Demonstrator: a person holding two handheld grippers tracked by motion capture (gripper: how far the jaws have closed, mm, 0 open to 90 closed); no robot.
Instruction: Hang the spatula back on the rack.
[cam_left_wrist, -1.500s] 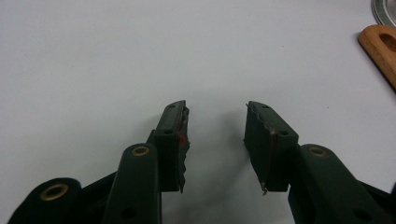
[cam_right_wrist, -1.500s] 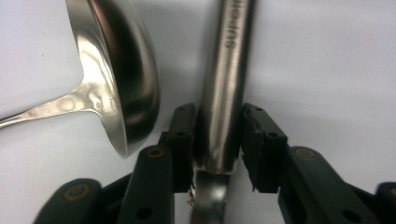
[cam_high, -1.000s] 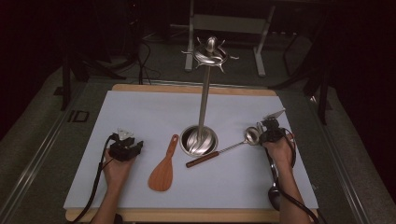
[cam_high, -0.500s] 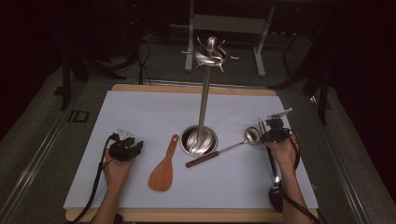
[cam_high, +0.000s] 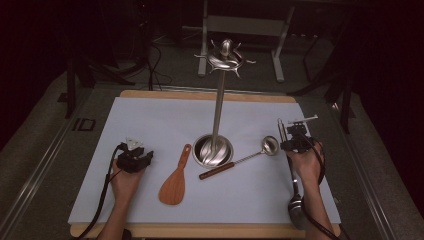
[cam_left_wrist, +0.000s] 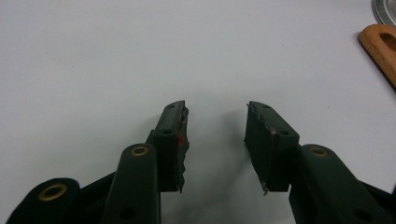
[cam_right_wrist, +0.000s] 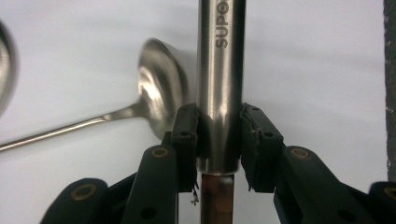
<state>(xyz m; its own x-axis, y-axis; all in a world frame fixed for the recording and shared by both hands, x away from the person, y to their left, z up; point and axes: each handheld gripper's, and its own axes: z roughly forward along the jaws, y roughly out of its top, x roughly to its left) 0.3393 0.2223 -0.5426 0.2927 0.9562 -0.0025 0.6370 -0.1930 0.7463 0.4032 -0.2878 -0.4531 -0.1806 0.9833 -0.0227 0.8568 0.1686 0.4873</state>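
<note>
My right gripper (cam_high: 291, 143) is shut on the steel handle (cam_right_wrist: 220, 70) of a long serving spoon (cam_high: 295, 202) at the right of the white sheet. Both pads clamp the tube in the right gripper view (cam_right_wrist: 219, 128). The spoon's bowl hangs low near the table's front edge, and its handle tip points away. My left gripper (cam_high: 134, 160) rests on the sheet at the left, open with nothing between its fingers (cam_left_wrist: 215, 135). A wooden spatula (cam_high: 175, 180) lies between the left gripper and the stand.
A steel utensil stand (cam_high: 213, 150) with a tall pole and hooked crown (cam_high: 225, 57) occupies the middle. A ladle (cam_high: 240, 160) with a wooden grip lies beside it, its bowl (cam_right_wrist: 161, 84) close to my right gripper. The spatula's handle (cam_left_wrist: 380, 46) reaches toward the stand.
My right hand has risen slightly with the steel spoon held in it, lifting the handle end. The left gripper has stayed where it was.
</note>
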